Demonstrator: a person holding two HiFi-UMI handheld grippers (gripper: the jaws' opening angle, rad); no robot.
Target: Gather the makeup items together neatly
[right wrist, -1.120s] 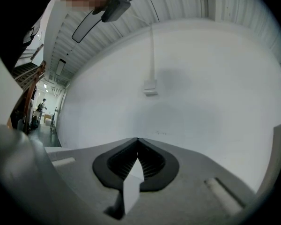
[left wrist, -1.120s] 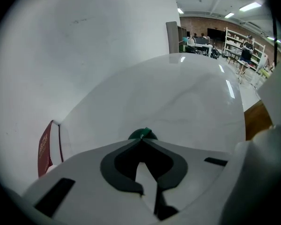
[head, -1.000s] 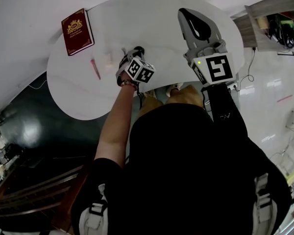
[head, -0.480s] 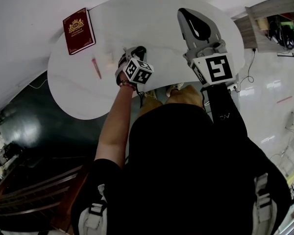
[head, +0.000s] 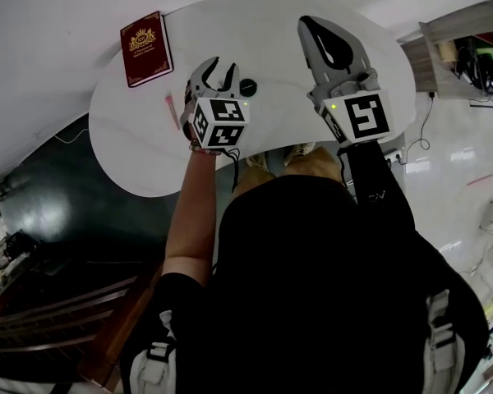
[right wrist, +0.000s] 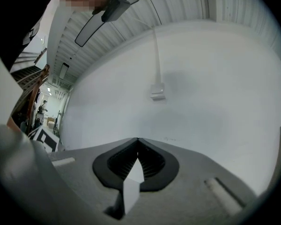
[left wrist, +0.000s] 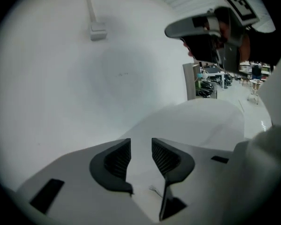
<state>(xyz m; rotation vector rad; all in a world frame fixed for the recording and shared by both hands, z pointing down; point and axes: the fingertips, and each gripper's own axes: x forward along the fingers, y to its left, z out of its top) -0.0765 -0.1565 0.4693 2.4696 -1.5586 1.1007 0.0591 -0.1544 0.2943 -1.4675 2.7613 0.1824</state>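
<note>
the left gripper (head: 218, 71) has come up off the white oval table (head: 148, 162) since a second ago, when it was bent low over the tabletop with its jaws closed; its jaws now stand spread with nothing between them, as the left gripper view (left wrist: 140, 149) shows against a bare wall. a small black round item (head: 247, 87) lies in the open on the table just right of those jaws, where a second ago the gripper covered that spot. a slim pink stick (head: 171, 107) lies just left of the gripper, and a red book with a gold crest (head: 145, 48) sits further back near the table's edge. the right gripper (head: 316, 27) has kept its place over the table's right side, jaws pressed together and empty (right wrist: 138, 149). the left gripper's marker cube (head: 217, 123) hides the tabletop beneath it, and the person's black top (head: 312, 286) fills the lower half of the head view.
</note>
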